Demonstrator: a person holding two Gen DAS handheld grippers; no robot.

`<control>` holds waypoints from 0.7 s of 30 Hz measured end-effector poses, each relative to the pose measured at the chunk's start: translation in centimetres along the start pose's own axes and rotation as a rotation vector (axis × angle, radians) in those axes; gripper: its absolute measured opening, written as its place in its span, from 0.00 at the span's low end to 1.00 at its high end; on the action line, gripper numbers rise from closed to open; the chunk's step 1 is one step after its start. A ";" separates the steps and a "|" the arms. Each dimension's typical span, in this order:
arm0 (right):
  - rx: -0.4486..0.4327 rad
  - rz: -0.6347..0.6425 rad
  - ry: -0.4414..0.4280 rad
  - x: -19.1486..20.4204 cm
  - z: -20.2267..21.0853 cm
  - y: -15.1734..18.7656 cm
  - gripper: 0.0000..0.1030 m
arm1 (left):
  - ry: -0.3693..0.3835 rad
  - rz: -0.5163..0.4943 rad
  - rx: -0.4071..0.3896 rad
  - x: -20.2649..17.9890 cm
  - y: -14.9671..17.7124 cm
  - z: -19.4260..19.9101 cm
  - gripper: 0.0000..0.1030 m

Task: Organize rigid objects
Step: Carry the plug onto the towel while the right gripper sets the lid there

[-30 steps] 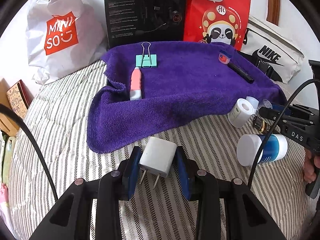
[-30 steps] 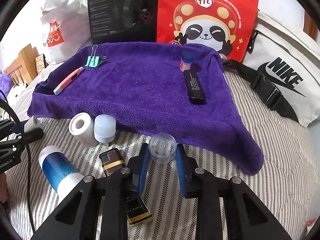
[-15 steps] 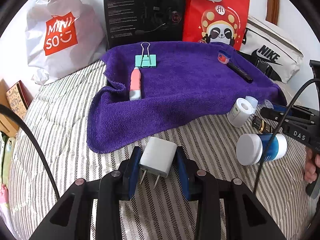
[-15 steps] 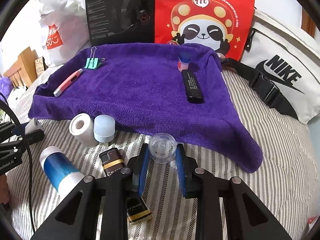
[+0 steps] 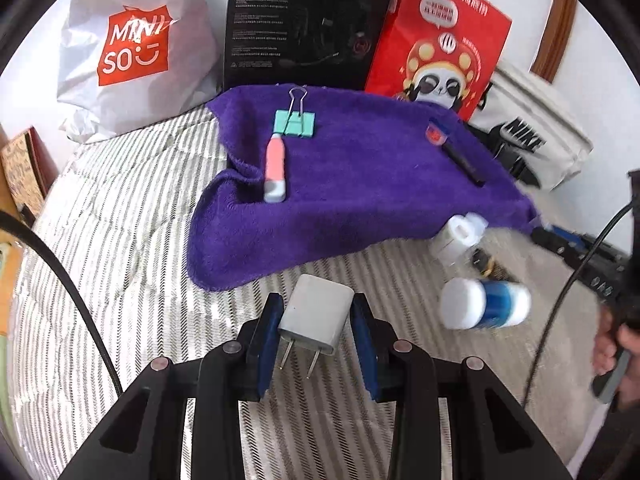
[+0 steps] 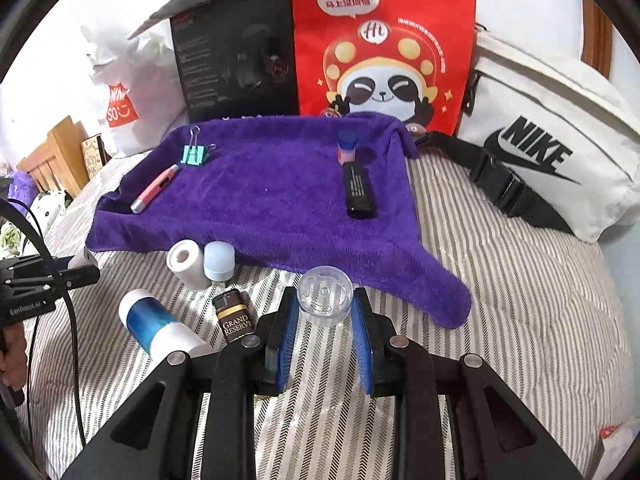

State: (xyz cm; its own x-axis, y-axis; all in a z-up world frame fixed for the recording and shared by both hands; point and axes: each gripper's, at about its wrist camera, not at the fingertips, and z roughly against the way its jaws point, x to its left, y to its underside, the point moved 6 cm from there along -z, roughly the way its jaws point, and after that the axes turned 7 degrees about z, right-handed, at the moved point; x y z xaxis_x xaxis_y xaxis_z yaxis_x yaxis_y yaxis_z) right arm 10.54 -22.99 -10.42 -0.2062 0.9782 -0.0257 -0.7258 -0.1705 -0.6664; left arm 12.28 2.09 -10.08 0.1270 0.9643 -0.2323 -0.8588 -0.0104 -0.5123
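Note:
My left gripper [image 5: 316, 320] is shut on a white plug adapter [image 5: 316, 314], prongs toward the camera, held above the striped bed just in front of the purple towel [image 5: 360, 200]. My right gripper [image 6: 325, 316] is shut on a clear plastic bottle [image 6: 325, 296], held near the towel's [image 6: 280, 208] front edge. On the towel lie a teal binder clip [image 5: 295, 122], a pink utility knife [image 5: 275, 170], a black stick [image 6: 358, 190] and a small blue-capped jar [image 6: 346, 148].
On the striped bed [image 6: 520, 300] in front of the towel lie a white tape roll [image 6: 184, 258], a pale blue cap [image 6: 219, 260], a brown bottle [image 6: 236, 316] and a blue-and-white cylinder [image 6: 156, 326]. Bags and a black box [image 5: 304, 24] stand behind.
Both grippers have risen a little with their loads. The left wrist view has swung, so the towel and loose items sit farther left in it.

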 end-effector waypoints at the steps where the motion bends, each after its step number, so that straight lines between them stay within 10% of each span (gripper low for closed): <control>1: -0.004 0.005 -0.001 0.0 0.1 -0.2 0.26 | 0.016 0.009 0.000 -0.1 -0.2 0.2 0.32; 21: 0.026 0.034 0.000 -1.3 -2.7 -4.5 0.26 | 0.025 -0.027 -0.016 -1.0 -4.5 0.5 0.32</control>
State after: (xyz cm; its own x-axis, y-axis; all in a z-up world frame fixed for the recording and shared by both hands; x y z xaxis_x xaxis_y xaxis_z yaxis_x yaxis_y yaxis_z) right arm 15.84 -23.13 -9.43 -0.2308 0.9718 -0.0484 -0.7350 -0.2067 -0.6458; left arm 15.79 1.34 -7.06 0.1622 0.9575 -0.2387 -0.8469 0.0109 -0.5316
